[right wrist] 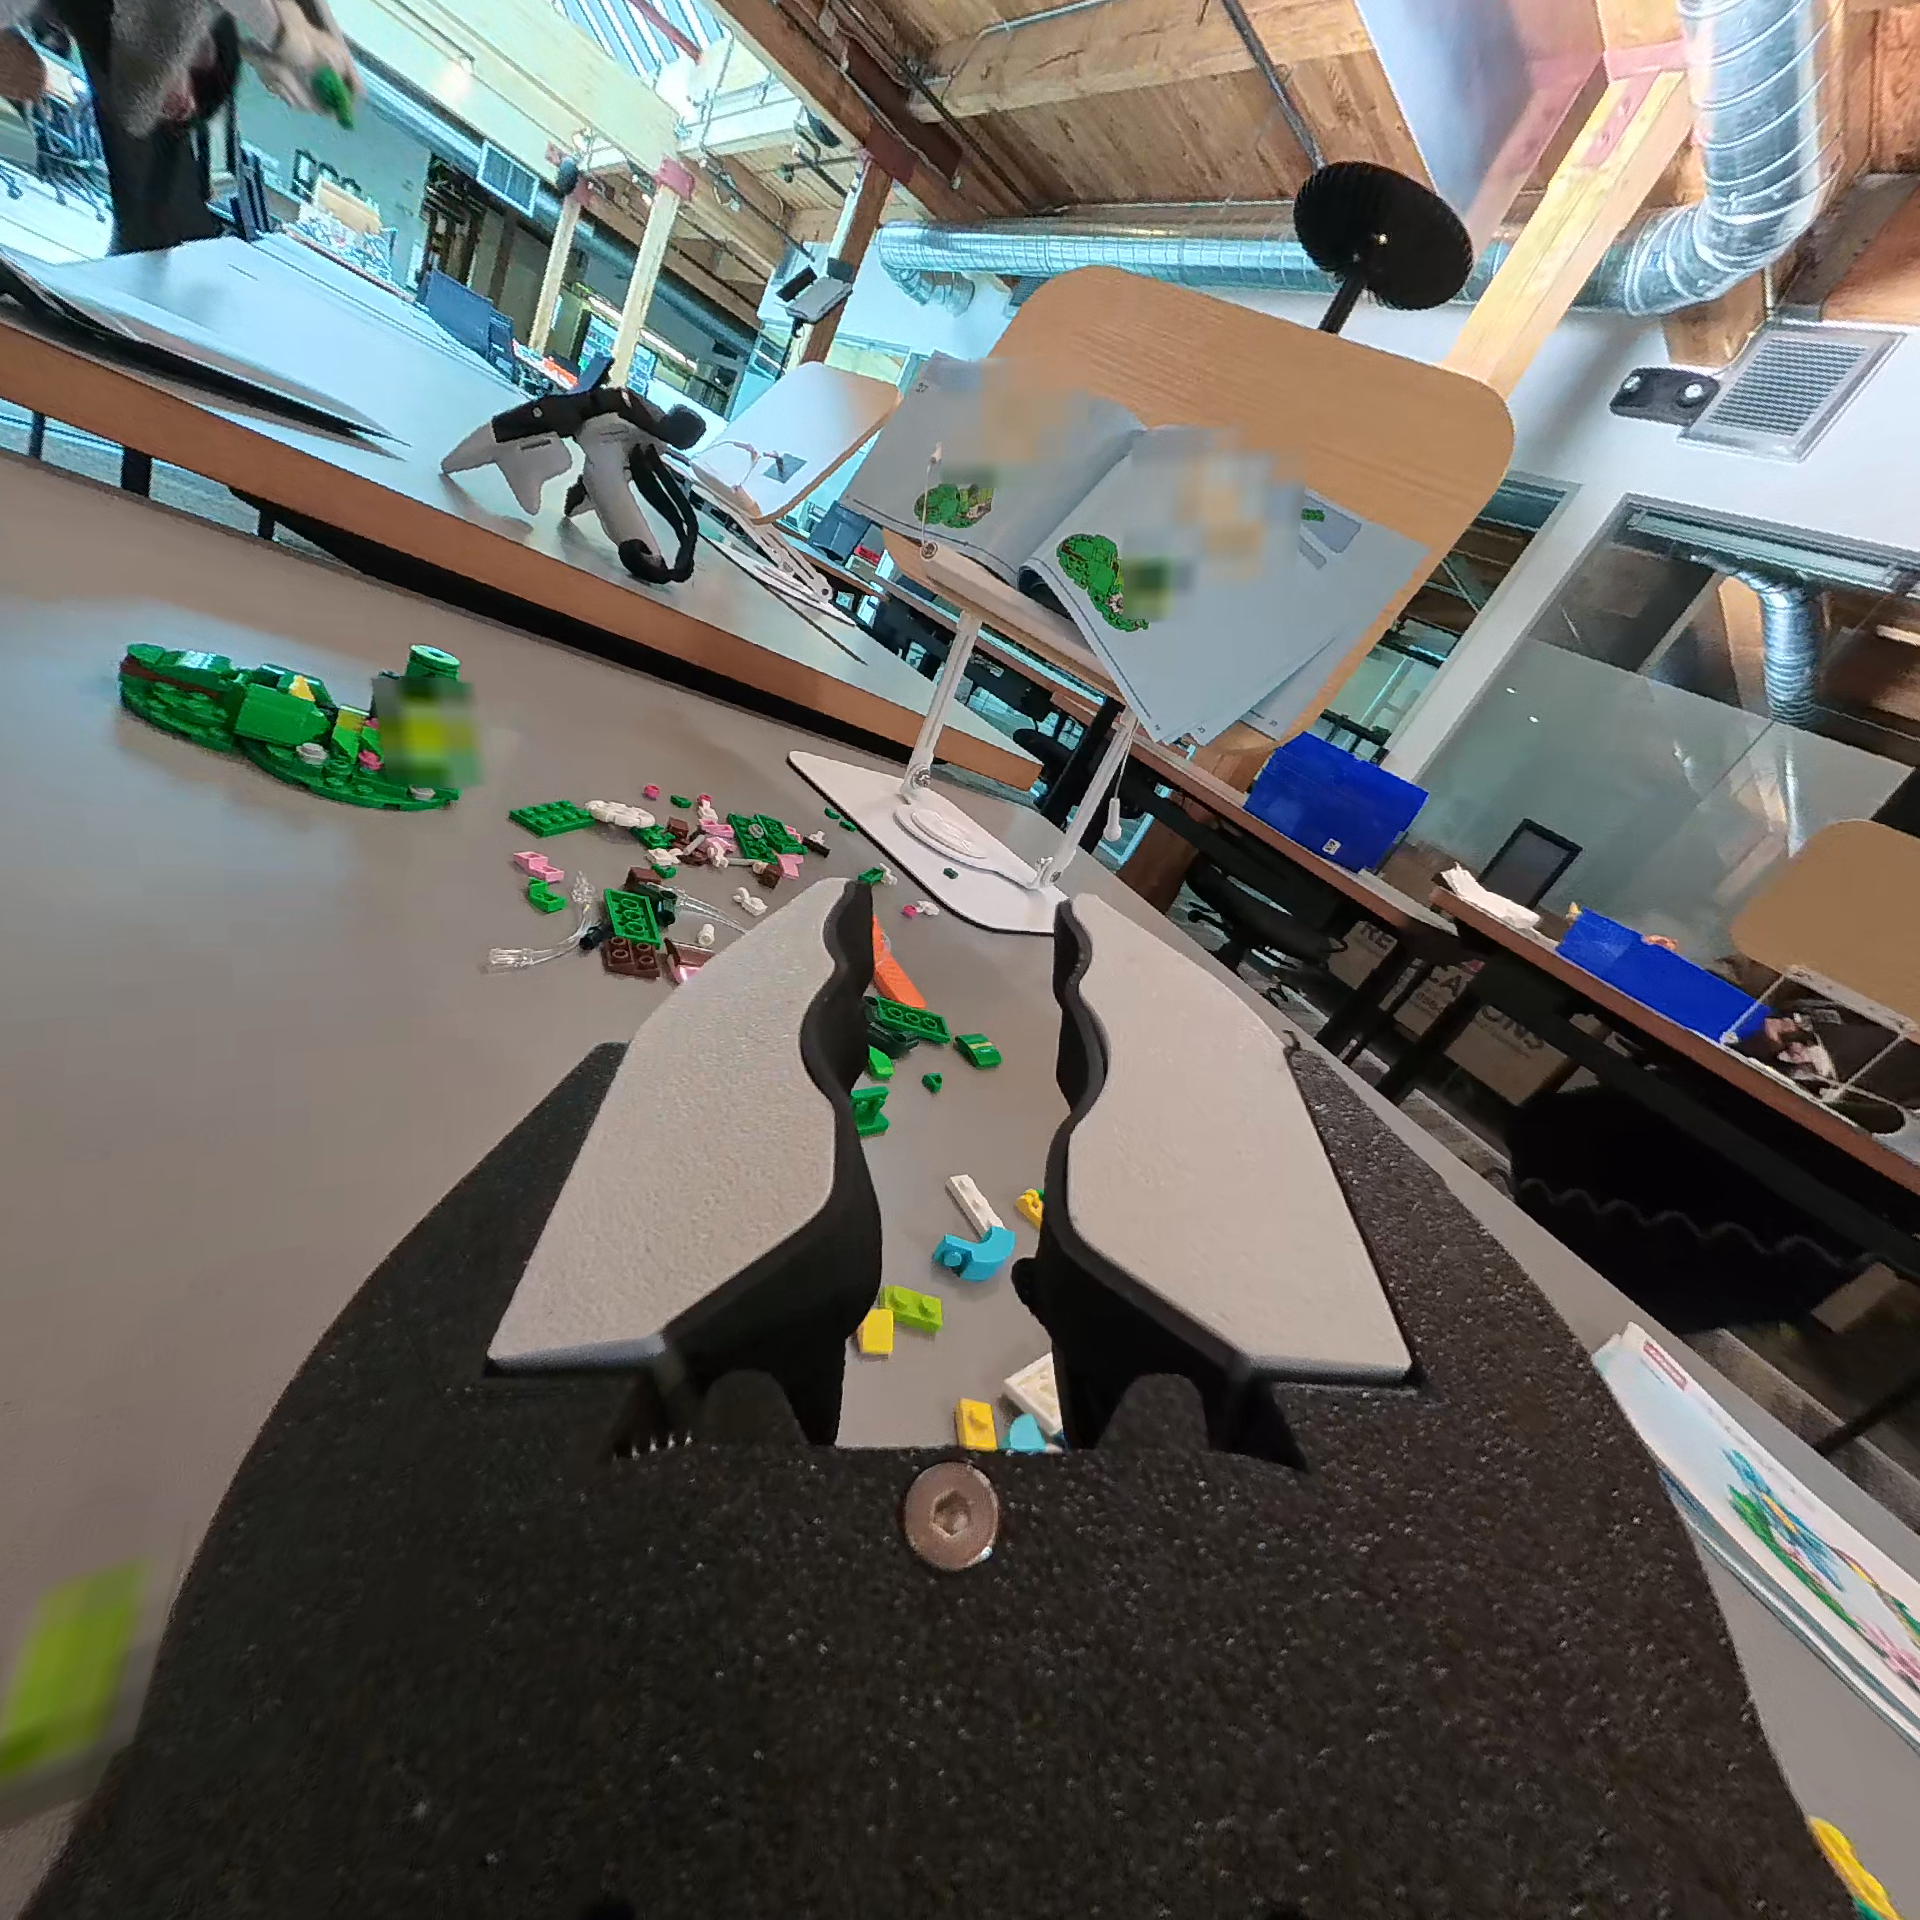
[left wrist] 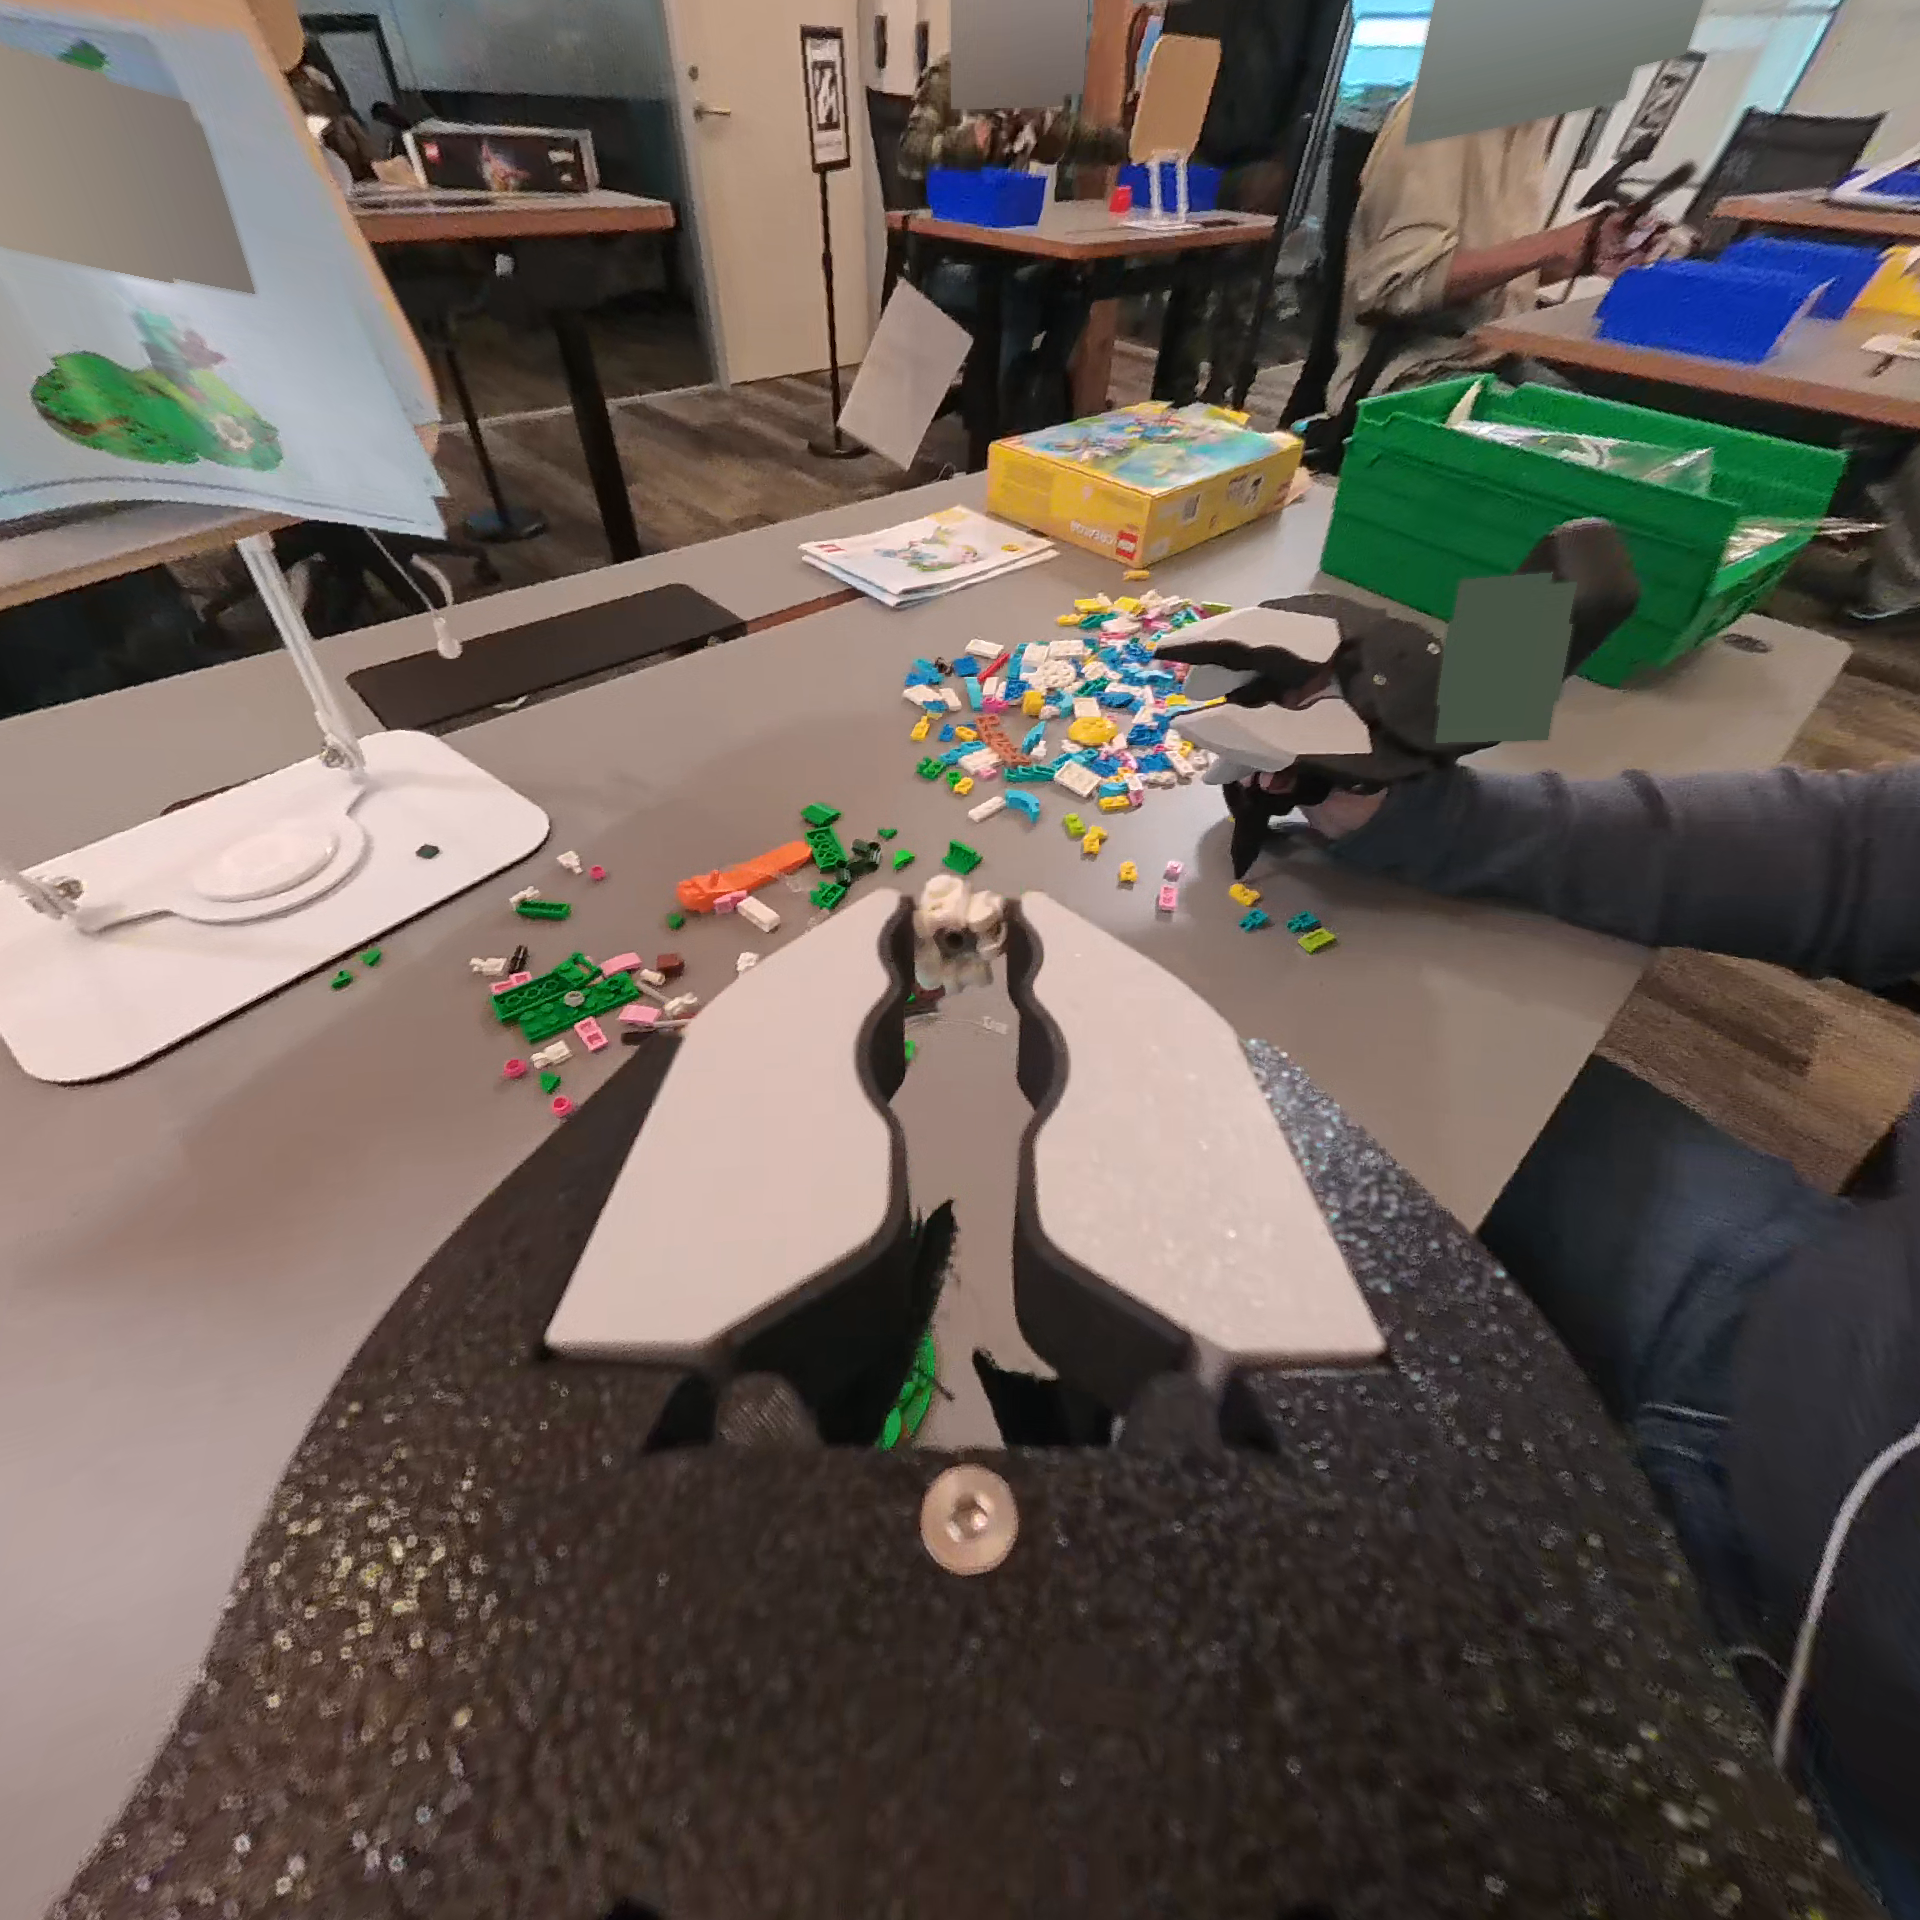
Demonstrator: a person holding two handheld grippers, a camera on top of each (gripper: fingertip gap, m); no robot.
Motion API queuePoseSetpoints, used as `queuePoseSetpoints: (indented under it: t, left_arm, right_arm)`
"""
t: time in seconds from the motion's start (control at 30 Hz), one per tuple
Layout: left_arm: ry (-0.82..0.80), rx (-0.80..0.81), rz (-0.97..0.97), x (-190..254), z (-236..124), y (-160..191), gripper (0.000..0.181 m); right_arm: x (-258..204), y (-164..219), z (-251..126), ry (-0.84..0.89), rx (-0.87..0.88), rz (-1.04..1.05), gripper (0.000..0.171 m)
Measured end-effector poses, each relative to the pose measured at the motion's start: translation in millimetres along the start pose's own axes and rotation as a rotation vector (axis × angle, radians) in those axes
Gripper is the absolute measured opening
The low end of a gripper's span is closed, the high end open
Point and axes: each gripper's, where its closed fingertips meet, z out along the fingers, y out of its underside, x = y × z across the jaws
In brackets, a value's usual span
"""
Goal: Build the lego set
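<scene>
Open workshop room, rows of desks, timber ceiling and ducting; grey matte surface [left wrist: 1091, 1039] strewn with loose bricks.

Left tongs [left wrist: 958, 940]: clenched on a small white-and-grey brick cluster with a dark centre hole [left wrist: 954, 935], held at the very tips above the surface. Thin grip; a twist or knock could pop it loose into the green and pink brick scatter [left wrist: 566, 997] just left, or onto the long orange plastic brick-separator tool [left wrist: 743, 871] just beyond.

Right tongs [right wrist: 961, 909]: released, nothing between them, low over the surface at the edge of the blue, white and yellow brick pile [left wrist: 1060, 707]. Sweeping in flat could shove small pieces off the near edge.

Partly built green leafy base plate [right wrist: 270, 717]: far left in the right wrist view, well apart from both tongs. Carrying the cluster that far risks a drop.

Open instruction booklet on a white stand [right wrist: 1122, 561]: far side.
</scene>
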Motion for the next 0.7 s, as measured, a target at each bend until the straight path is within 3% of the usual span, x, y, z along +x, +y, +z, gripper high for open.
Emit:
queuePoseSetpoints:
  t: [0.47,0.7]
  left_arm:
    - [-0.074,-0.066,-0.040,-6,-21,22,0.016]
    - [-0.116,-0.032,-0.043,-10,-38,14,0.016]
  right_arm:
    - [-9,-1,0,-0.057,0.008,-0.010,0.029]
    - [-12,-3,0,-0.065,0.009,-0.026,0.029]
